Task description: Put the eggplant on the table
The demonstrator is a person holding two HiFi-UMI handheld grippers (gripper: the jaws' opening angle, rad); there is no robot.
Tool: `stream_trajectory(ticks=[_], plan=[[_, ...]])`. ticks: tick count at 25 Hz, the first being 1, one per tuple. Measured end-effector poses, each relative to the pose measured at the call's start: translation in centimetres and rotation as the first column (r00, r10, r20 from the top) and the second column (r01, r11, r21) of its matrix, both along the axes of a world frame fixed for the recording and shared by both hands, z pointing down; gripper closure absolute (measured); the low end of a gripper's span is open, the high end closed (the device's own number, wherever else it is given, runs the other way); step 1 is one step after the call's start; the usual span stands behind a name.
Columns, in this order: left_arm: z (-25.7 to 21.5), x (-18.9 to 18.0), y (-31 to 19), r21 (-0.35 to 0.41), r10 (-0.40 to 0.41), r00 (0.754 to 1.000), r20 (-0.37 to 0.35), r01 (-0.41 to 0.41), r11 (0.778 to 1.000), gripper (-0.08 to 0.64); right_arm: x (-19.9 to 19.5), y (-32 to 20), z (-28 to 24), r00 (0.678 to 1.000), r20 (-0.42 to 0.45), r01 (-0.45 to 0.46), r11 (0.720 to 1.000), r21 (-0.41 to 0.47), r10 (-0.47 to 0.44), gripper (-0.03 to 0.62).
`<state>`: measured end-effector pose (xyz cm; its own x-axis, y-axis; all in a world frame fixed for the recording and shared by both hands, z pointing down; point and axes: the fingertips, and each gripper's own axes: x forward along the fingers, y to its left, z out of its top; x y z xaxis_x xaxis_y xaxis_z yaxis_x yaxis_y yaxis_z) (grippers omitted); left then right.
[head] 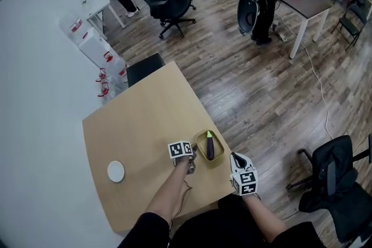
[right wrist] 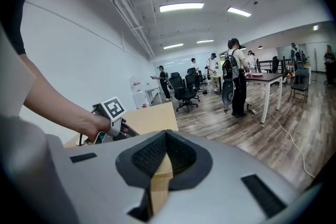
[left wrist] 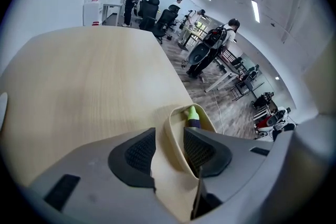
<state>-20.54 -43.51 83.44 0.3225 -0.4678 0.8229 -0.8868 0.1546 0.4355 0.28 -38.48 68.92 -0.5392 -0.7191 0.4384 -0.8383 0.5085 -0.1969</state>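
Observation:
A dark purple eggplant [head: 210, 146] with a green stem lies in a shallow tan bowl [head: 201, 137] near the right edge of the wooden table [head: 145, 125]. My left gripper [head: 194, 161] stands open at the bowl's near left side. In the left gripper view the bowl's rim [left wrist: 173, 134] runs between the jaws, and the pads stand clear of it. The eggplant's stem end [left wrist: 192, 115] shows beyond them. My right gripper [head: 235, 158] hovers off the table's right edge, shut on nothing, and in its own view its pad tips [right wrist: 167, 136] meet.
A small white disc [head: 115, 171] lies on the table's near left part. A black office chair [head: 334, 171] stands on the wooden floor to the right. White cabinets [head: 96, 49] stand behind the table. Farther off, people stand among chairs and desks.

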Motion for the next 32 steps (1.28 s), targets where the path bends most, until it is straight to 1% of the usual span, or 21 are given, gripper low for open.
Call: stream_trajectory(ticks=[4,8,11,15,17,20,21,24,27,29,32], plan=[[-1.9,-0.1,2.5,0.007,0.017,1.0,-0.024,-0.017,1.0,0.413,-0.8,0.9,-0.7,1.0,0.015,0.001,1.0,0.01,-0.001,0.534],[-3.8,-0.4,5.3,0.026,0.017,1.0,-0.016,-0.017,1.0,0.414,-1.8,2.6,-1.9,0.999,0.028,0.023,0.999,0.036,-0.024,0.534],[-5.0,-0.4,7.5,0.061,0.018,1.0,-0.017,-0.017,0.998,0.414,-2.5,4.4,-2.6,0.999,0.027,0.041,0.998,0.054,-0.042,0.534],[-7.0,0.3,10.6,0.127,0.027,1.0,0.002,-0.027,0.991,0.414,-3.2,7.4,-3.6,0.997,0.022,0.067,0.995,0.074,-0.069,0.534],[-8.0,0.9,12.2,0.16,0.029,1.0,-0.008,-0.027,0.987,0.414,-3.5,9.0,-3.8,0.997,0.014,0.081,0.993,0.081,-0.082,0.534],[-10.0,1.5,15.2,0.206,0.019,0.999,-0.034,-0.012,0.978,0.417,-4.2,11.9,-4.0,0.996,0.008,0.091,0.994,0.059,-0.092,0.534],[-10.7,1.5,16.3,0.227,0.016,0.999,-0.034,-0.008,0.974,0.42,-4.4,12.9,-4.1,0.995,0.01,0.094,0.994,0.05,-0.095,0.534],[-12.9,1.6,19.4,0.293,-0.005,1.0,-0.026,0.012,0.956,0.472,-4.9,16.0,-4.7,0.994,0.013,0.104,0.994,0.041,-0.105,0.534],[-14.8,1.7,22.8,0.357,-0.037,0.999,-0.031,0.045,0.933,0.518,-4.9,18.9,-5.4,0.993,0.014,0.112,0.992,0.049,-0.113,0.534],[-15.9,1.5,24.8,0.406,-0.047,0.999,-0.021,0.051,0.912,0.529,-4.9,20.5,-5.5,0.993,0.017,0.112,0.992,0.056,-0.113,0.534],[-17.8,1.1,27.2,0.482,-0.056,0.998,0.002,0.048,0.875,0.532,-5.0,21.9,-6.0,0.994,0.017,0.107,0.992,0.073,-0.108,0.534]])
